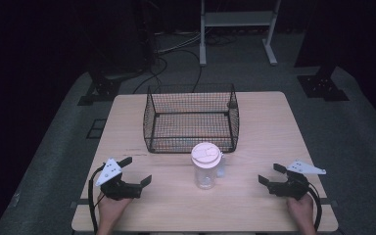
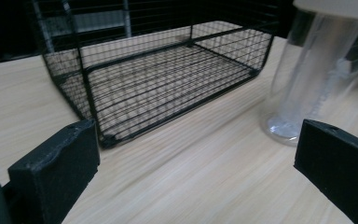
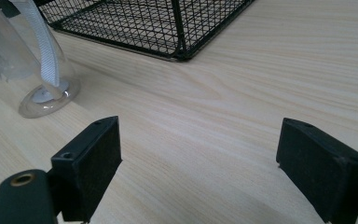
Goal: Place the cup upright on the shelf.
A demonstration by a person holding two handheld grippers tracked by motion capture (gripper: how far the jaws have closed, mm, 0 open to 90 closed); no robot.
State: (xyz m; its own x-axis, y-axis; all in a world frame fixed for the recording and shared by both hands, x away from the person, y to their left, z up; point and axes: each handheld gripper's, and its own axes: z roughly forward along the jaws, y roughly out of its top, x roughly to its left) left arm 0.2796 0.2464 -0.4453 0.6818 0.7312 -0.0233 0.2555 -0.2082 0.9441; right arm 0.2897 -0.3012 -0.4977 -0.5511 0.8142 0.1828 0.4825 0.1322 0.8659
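From the high view, the clear plastic jug with its pale round lid [image 1: 206,166] stands upright at the middle of the light wooden bench [image 1: 269,127], just in front of the black wire mesh basket [image 1: 191,118]. There are raised marks on that lid, but they are too small to read. The left gripper [image 1: 137,171] sits near the front left edge, fingers spread wide and holding nothing; the right gripper [image 1: 271,174] mirrors it on the far side, also released and empty. Both are well apart from the jug.

Over to the left gripper view: the gripper [image 2: 196,161] shows its two black fingers [image 2: 58,163] parted, bare bench between them. The jug [image 2: 314,70] rises at the right, its lid cut off by the top edge; no label on the clear wall. The basket [image 2: 158,70] lies ahead.

Right gripper view now: the gripper [image 3: 200,158] is open again. The jug [image 3: 25,60] is cropped at the left, its white handle strip in sight, with the basket's corner [image 3: 168,23] behind.
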